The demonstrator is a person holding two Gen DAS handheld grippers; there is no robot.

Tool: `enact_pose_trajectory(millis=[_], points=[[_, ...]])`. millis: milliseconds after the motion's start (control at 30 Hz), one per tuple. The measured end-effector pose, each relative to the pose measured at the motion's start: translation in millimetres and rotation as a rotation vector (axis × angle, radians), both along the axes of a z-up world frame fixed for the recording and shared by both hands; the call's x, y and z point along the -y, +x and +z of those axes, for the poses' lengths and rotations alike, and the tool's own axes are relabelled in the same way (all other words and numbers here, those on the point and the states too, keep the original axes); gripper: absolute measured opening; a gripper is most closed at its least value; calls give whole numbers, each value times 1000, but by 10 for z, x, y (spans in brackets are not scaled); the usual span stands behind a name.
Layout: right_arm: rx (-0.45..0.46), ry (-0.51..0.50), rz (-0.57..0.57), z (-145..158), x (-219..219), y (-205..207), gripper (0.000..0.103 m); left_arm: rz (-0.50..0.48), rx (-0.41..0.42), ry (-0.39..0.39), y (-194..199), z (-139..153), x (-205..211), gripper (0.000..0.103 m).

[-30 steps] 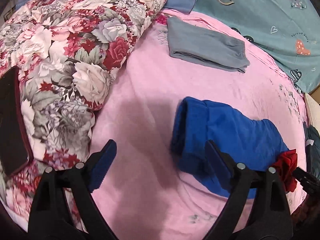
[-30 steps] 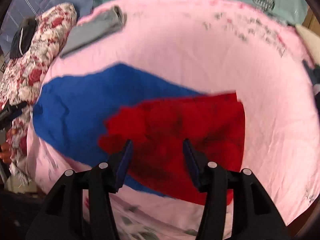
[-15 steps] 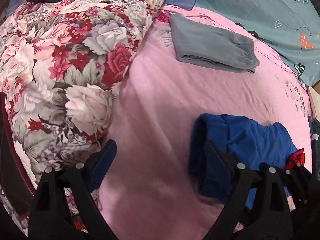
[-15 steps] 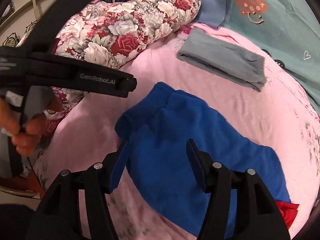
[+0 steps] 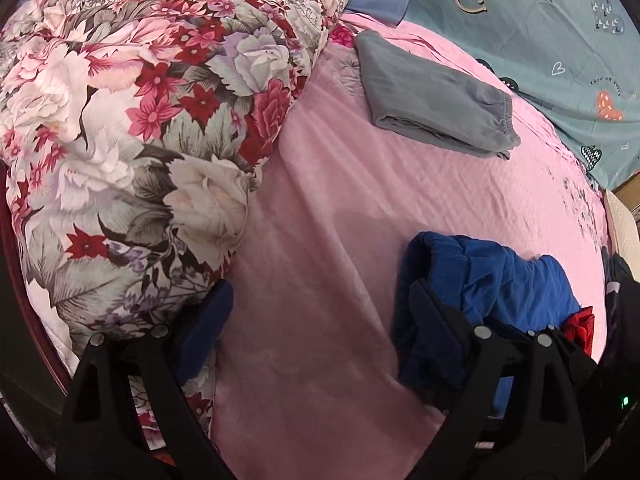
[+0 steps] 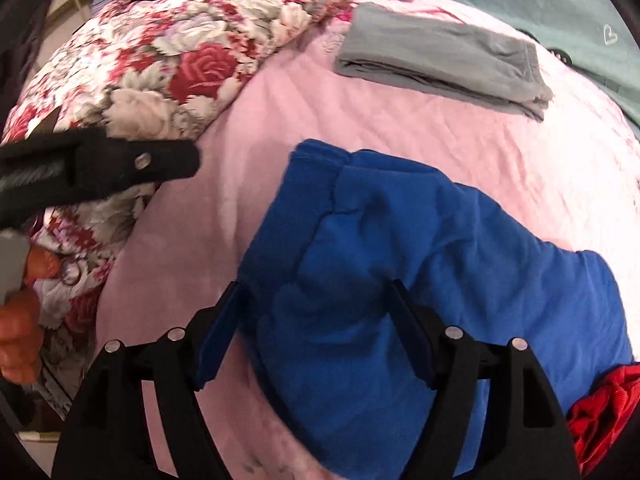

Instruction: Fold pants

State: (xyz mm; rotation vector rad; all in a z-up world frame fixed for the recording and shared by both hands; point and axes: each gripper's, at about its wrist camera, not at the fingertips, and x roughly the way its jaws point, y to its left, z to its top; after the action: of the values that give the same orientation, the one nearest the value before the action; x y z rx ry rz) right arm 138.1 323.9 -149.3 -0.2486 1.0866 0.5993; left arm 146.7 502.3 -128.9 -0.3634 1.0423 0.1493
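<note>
I found the blue pants (image 6: 420,280) lying bunched on the pink bedsheet (image 5: 360,200), with a red lining or garment (image 6: 604,404) showing at their far right end; their long axis ran from the cuffed end at upper left down to lower right in the right wrist view; my right gripper (image 6: 316,328) hung directly over that cuffed half, its jaws opening, cloth beneath them but not pinched, so I judged it the nearer hand for the next grasp; my left gripper (image 5: 320,320) stood released over bare sheet, the pants just beside its right finger; a folded grey garment (image 5: 432,96) lay well apart toward the teal pillow (image 5: 540,40); a floral quilt (image 5: 140,120) was heaped along the left.
</note>
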Motion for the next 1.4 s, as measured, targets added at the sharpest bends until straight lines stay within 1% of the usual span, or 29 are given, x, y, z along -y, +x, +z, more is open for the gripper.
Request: enact_pose_trajectory(millis=[100,167,233,300,367,400,433,467,533,567,600,667,700,800,833,867,933,967,1033,1067,1100,1167,1200,1233,1267,1300,1333,1367,1400], points=[[81,21,43,154,50,-176,74,1,2,-17,-9,7,-28,91],[122,-2,87,188,34,-257,74,4,2,-22,-10,5,-38,92],[125,-55,125,112,-19,-282,74,5,2,-23,-7,3,-37,93],[104,-132,148,-78,-83,-255,74,3,-2,-21,-2,1,-22,95],[103,-160,156,-219,-108,-218,74,-1,-7,-22,13,-1,-23,95],[99,-135,149,-243,-88,-186,75,-2,-7,-27,14,1,-29,95],[79,-104,127,-244,-47,-146,67,-4,-7,-33,20,6,-31,95],[54,-60,80,-210,25,-96,61,-4,-6,-43,17,13,-44,95],[-39,59,8,-121,220,21,43,-2,-5,-67,26,24,-66,95],[-111,147,-44,-93,370,94,39,4,-6,-83,30,29,-79,95],[-169,212,-85,-88,492,143,35,11,-6,-100,35,31,-90,95],[-244,307,-135,-81,667,191,32,20,0,-157,62,45,-105,95],[-257,326,-143,-71,701,172,32,16,6,-197,83,59,-102,95],[-262,356,-156,-26,732,153,31,-45,35,-375,170,87,-16,95],[-255,356,-153,0,732,133,31,-71,37,-428,210,69,26,95],[-242,352,-146,32,726,125,31,-98,27,-461,277,16,89,95],[-219,345,-136,90,722,92,30,-104,-48,-456,397,-152,186,95],[-205,340,-133,120,726,69,30,-97,-111,-477,477,-296,232,95],[-188,325,-127,139,733,76,30,-86,-188,-581,576,-505,289,95],[-180,317,-122,143,724,95,30,-95,-207,-648,626,-590,339,95],[-167,306,-115,148,713,87,30,-116,-212,-691,673,-658,394,95],[-136,272,-98,157,675,72,31,-125,-206,-660,726,-675,479,94],[-109,244,-85,175,648,44,34,-145,-189,-647,735,-648,515,89],[-71,207,-68,206,613,-4,39,-173,-176,-636,749,-616,547,83],[-37,177,-54,237,585,-57,45,-184,-176,-637,763,-596,551,72],[9,143,-43,276,553,-121,59,-189,-179,-653,768,-585,537,66],[53,118,-35,305,529,-173,61,-187,-182,-673,768,-575,519,64],[117,83,-13,335,478,-239,62,-184,-180,-689,774,-564,487,61],[158,43,13,329,410,-280,64,-180,-178,-714,768,-558,459,60]])
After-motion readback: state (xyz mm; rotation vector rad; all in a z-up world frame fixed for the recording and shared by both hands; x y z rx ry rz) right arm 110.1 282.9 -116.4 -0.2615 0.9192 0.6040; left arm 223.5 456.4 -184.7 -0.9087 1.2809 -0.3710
